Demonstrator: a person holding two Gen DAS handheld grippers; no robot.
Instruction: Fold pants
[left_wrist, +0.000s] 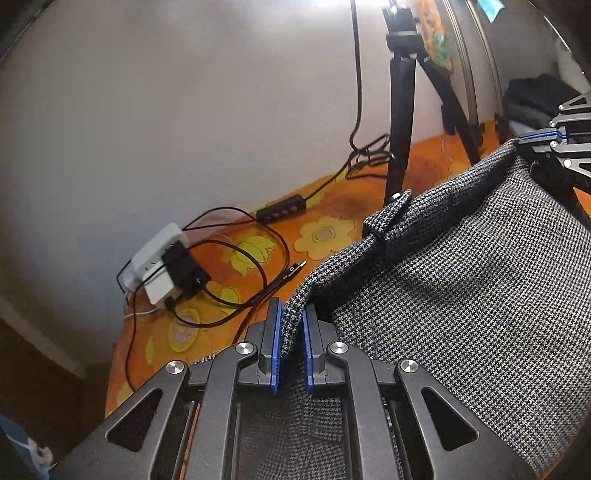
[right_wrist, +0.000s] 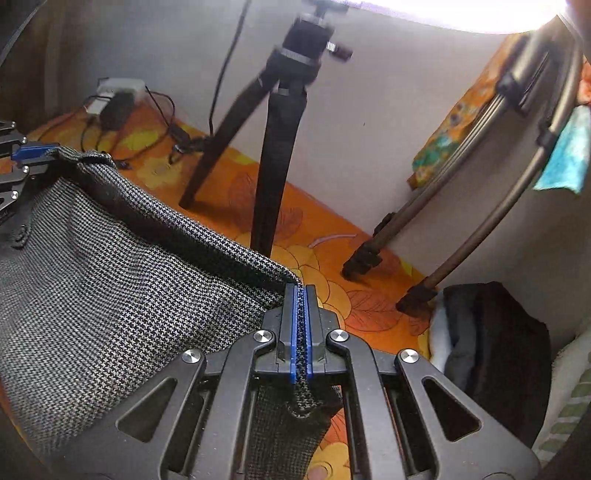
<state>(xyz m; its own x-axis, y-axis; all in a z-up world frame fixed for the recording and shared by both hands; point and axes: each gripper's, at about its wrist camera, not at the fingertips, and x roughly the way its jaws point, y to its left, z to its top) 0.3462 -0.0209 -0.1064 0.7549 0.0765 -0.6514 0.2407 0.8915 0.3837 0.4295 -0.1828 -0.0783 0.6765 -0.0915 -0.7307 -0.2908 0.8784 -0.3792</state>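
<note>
Left tool (left_wrist: 291, 332): blue pads narrowed onto a fold of the houndstooth pants (left_wrist: 461, 295) at the waistband edge; cloth sat between the pads, with a slight gap showing on the right pad. Right tool (right_wrist: 302, 328): pads pressed tight on the opposite waistband corner, fabric pinched through and hanging below the pads. The pants (right_wrist: 110, 288) were held up and stretched between the two tools above the orange floral sheet (right_wrist: 332, 236), the waistband taut from one tool to the other. Black tripod (right_wrist: 277, 147) stood on the sheet behind the pants. White power strip (left_wrist: 159, 254) with black adapter and tangled cables lay near the wall. Dark folded clothes (right_wrist: 491, 350) sat at far right.
</note>
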